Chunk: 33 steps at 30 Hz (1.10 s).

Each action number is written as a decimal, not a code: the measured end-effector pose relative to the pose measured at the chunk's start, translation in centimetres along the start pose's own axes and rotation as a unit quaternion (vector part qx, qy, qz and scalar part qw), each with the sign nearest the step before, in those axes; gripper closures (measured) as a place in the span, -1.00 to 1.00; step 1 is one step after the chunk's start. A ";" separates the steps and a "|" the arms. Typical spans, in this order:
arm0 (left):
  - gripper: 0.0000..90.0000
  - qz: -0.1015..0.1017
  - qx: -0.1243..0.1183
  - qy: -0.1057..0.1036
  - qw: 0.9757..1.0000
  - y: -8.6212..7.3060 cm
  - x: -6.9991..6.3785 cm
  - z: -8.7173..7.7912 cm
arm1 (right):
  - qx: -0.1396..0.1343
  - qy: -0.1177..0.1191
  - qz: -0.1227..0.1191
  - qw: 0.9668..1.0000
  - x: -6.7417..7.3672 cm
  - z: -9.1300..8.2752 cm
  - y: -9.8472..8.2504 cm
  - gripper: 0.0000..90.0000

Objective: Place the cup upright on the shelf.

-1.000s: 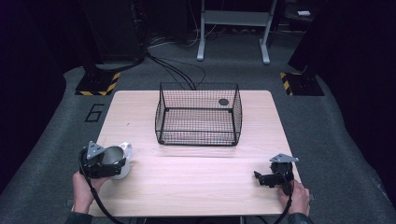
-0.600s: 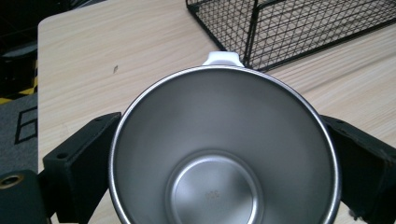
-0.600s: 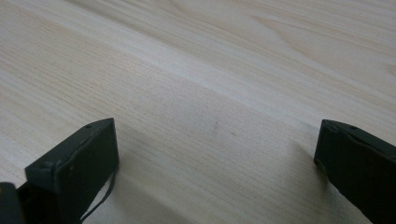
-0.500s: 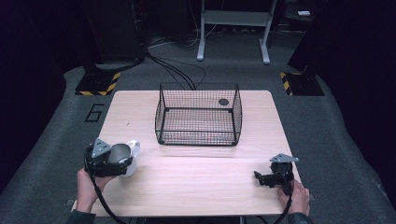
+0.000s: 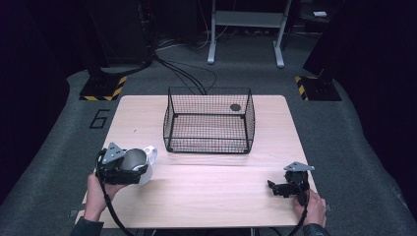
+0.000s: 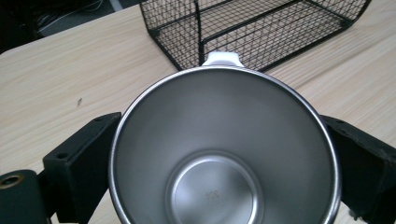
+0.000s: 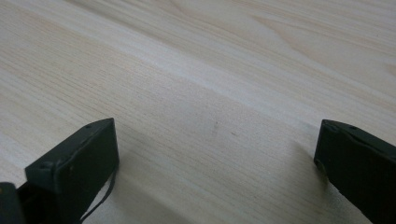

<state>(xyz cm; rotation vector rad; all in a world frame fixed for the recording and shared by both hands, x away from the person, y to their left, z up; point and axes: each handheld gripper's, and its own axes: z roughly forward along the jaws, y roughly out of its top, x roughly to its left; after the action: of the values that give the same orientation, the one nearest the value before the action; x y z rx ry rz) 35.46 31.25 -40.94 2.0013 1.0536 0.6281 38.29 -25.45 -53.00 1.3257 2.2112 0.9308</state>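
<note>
The steel cup (image 6: 224, 149) sits between the two black jaws of my left claw (image 6: 224, 186), which press on its opposite sides and hold it. In the left gripper view I look straight into its open mouth: a bright rim, a smooth grey inside and a round flat bottom. Its white handle (image 6: 222, 58) sticks out on the far side, pointing toward the wire basket (image 6: 252, 28).

From the high view, the cup (image 5: 135, 160) is at the near left part of the bench (image 5: 206, 196), with the handle (image 5: 150, 153) turned toward the basket (image 5: 209, 120). My left hand (image 5: 96, 189) grips the left claw (image 5: 123, 169) from behind, with the cable trailing off the near edge.

The basket stands in the far middle of the bench, well apart from the cup. A small dark disc (image 5: 235, 107) shows at its far right corner; I cannot tell whether it lies inside or behind the wire.

My right claw (image 5: 275, 188) rests low at the near right corner of the bench, in my right hand (image 5: 311, 206). Its jaws stand wide apart with bare wood (image 7: 210, 126) between them and hold nothing.
</note>
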 end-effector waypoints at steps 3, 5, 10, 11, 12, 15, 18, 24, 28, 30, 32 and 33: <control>-0.87 0.009 0.002 -0.011 1.000 0.5 -0.4 0.2 | 0.000 0.000 0.000 1.000 0.0 0.0 0.0 -1.00; -0.87 0.010 0.000 -0.016 1.000 0.8 -0.7 0.4 | 0.000 0.000 0.000 1.000 0.0 0.0 0.0 -1.00; -0.87 0.021 0.000 -0.029 0.999 1.6 -1.1 0.7 | 0.000 0.000 0.000 1.000 0.0 0.0 0.0 -1.00; -0.87 0.022 -0.002 -0.030 0.999 1.7 -1.2 0.9 | 0.000 0.000 0.000 1.000 0.0 0.0 0.0 -1.00; -0.87 0.022 -0.002 -0.030 0.999 1.7 -1.2 0.9 | 0.000 0.000 0.000 1.000 0.0 0.0 0.0 -1.00; -0.87 0.034 0.000 -0.041 0.999 2.4 -1.7 1.2 | 0.000 0.000 0.000 1.000 0.0 0.0 0.0 -1.00; -0.87 0.038 -0.003 -0.048 0.998 2.9 -2.1 1.5 | 0.000 0.000 0.000 1.000 0.0 0.0 0.0 -1.00; -0.87 0.051 0.000 -0.061 0.997 3.7 -2.6 2.0 | 0.000 0.000 0.000 1.000 0.0 0.0 0.0 -1.00; -0.87 0.062 0.002 -0.071 0.996 4.4 -3.2 2.5 | 0.000 0.000 0.000 1.000 0.0 0.0 0.0 -1.00; -0.87 0.062 0.004 -0.076 0.995 4.5 -3.3 2.5 | 0.000 0.000 0.000 1.000 0.0 0.0 0.0 -1.00; -0.87 0.068 0.003 -0.084 0.994 5.0 -3.5 2.8 | -0.003 0.000 0.001 1.000 0.0 0.0 0.0 -1.00; -0.87 0.070 0.003 -0.085 0.994 5.1 -3.7 2.9 | -0.003 0.000 -0.001 1.000 0.0 0.0 0.0 -1.00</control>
<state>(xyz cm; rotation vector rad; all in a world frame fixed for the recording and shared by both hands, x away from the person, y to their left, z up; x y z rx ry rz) 37.92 25.14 -38.73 2.1070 0.8197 0.5171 38.32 -25.47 -53.02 1.3200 2.2078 0.9373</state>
